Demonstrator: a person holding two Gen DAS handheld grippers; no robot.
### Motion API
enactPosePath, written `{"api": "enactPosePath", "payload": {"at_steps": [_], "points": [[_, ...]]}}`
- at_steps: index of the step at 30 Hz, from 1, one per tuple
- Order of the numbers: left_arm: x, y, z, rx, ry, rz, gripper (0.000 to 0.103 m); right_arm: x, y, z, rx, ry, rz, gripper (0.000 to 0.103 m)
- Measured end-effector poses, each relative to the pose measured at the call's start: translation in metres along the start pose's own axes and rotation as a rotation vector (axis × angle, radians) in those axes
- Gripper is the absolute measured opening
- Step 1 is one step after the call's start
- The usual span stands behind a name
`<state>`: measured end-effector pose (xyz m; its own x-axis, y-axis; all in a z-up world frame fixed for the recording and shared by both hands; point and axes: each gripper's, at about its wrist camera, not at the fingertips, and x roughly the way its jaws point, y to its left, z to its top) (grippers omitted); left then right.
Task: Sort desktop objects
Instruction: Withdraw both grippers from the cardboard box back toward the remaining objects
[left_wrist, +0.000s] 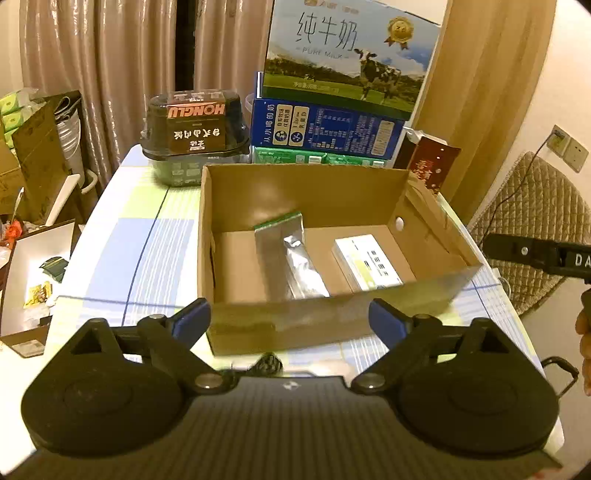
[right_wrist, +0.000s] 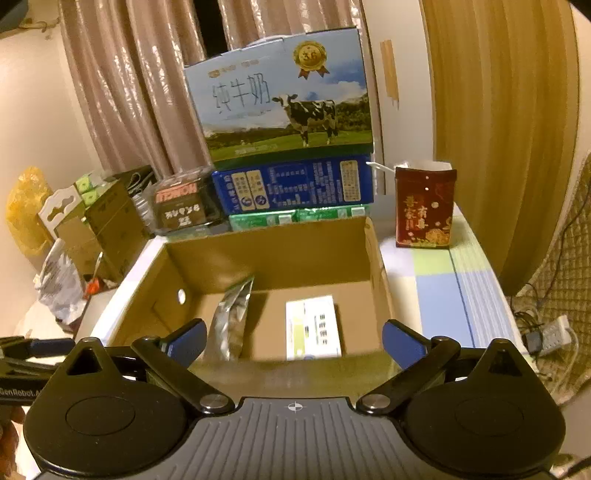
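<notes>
Landmark: open-top brown cardboard box (left_wrist: 325, 192) (right_wrist: 266, 254), sitting on the table with the pastel blue/green checked cloth (left_wrist: 136, 243) (right_wrist: 443, 295).

Left gripper (left_wrist: 290, 319): black frame, blue-padded fingers (left_wrist: 192, 319) spread wide, nothing between them. It hangs just in front of the box's near wall, roughly centred on it.

Right gripper (right_wrist: 293, 343): same build, blue pads (right_wrist: 400, 341) splayed apart, empty. It sits over the box's near edge and looks down into it. In the left wrist view, part of its black body shows off the box's right side, with part of a hand (left_wrist: 583, 332) below it.

Inside the box:
- silver foil pouch with a green zip strip (left_wrist: 291, 254) (right_wrist: 232, 317), on the left half, top end propped against the back wall.
- white flat carton with a pale green stripe and dark print (left_wrist: 365, 264) (right_wrist: 314, 325), lying flat on the floor right of the pouch, not touching it.

Behind the box: a stack of a green-wrapped pack (left_wrist: 314, 158) (right_wrist: 295, 218), a blue milk carton case (left_wrist: 328, 129) (right_wrist: 295, 184) and a large cow-print "pure milk" case (left_wrist: 351, 55) (right_wrist: 280, 99). Left of that stack is a dark clear-lidded food tub labelled HONGLU (left_wrist: 195, 133) (right_wrist: 181, 206).

By the box's back right corner stands an upright dark red box with gold print (left_wrist: 432, 162) (right_wrist: 424, 206), clear of the box wall in the right wrist view.
</notes>
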<state>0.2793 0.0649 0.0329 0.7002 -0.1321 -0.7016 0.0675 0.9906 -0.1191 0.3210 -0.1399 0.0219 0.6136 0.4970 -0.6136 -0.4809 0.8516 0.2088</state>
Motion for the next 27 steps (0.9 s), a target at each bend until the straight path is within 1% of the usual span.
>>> {"api": "enactPosePath", "payload": {"at_steps": [4, 7, 12, 17, 22, 27], "points": [[-0.024, -0.007, -0.014, 0.04, -0.015, 0.033, 0.099, -0.026, 0.007, -0.018, -0.002, 0.002, 0.01, 0.1], [-0.038, -0.01, -0.024, 0.043, -0.018, 0.043, 0.101, -0.044, 0.007, -0.032, 0.015, -0.003, 0.008, 0.101], [-0.056, -0.016, -0.042, 0.043, -0.018, 0.051, 0.102, -0.069, 0.003, -0.051, 0.072, -0.004, 0.0, 0.101], [-0.069, -0.025, -0.063, 0.049, -0.022, 0.066, 0.102, -0.094, 0.001, -0.069, 0.071, -0.019, -0.024, 0.101], [-0.079, -0.031, -0.088, 0.045, -0.019, 0.081, 0.102, -0.115, -0.007, -0.091, 0.115, -0.035, -0.041, 0.101], [-0.089, -0.038, -0.115, 0.052, -0.016, 0.091, 0.102, -0.126, -0.011, -0.115, 0.123, -0.015, -0.062, 0.101]]}}
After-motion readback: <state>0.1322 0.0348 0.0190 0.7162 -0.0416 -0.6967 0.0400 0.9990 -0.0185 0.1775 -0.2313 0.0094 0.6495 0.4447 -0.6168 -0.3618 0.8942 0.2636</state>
